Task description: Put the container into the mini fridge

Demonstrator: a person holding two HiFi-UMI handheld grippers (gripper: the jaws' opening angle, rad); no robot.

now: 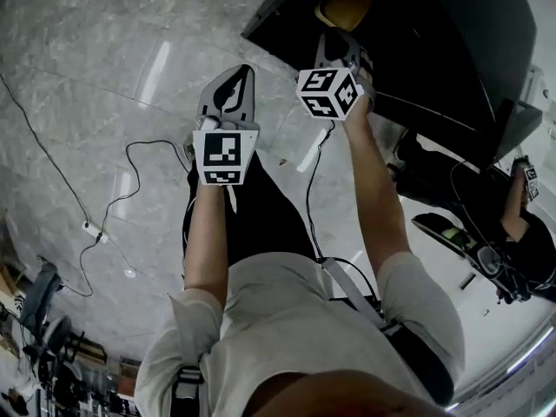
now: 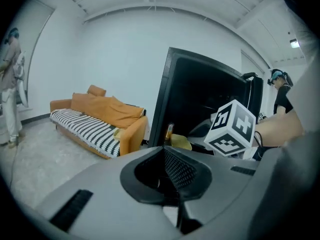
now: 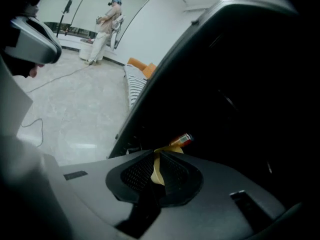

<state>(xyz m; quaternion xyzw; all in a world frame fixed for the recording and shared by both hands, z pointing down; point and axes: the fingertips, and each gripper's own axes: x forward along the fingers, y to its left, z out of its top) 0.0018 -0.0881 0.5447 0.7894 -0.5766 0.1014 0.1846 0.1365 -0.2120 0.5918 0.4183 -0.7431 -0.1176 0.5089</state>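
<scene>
Right gripper view shows the right gripper with its fingers clamped on the thin yellow rim of the container, which sits at the dark mouth of the mini fridge, near a bottle. The placing step looks nearly done; the next move probably calls for settling it inside and letting go. The left gripper hangs aside, fingers together on nothing.

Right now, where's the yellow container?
Right gripper view: the yellow container is pinched by its rim in the right gripper, at the mouth of the dark mini fridge, with a small bottle just beyond it.
</scene>
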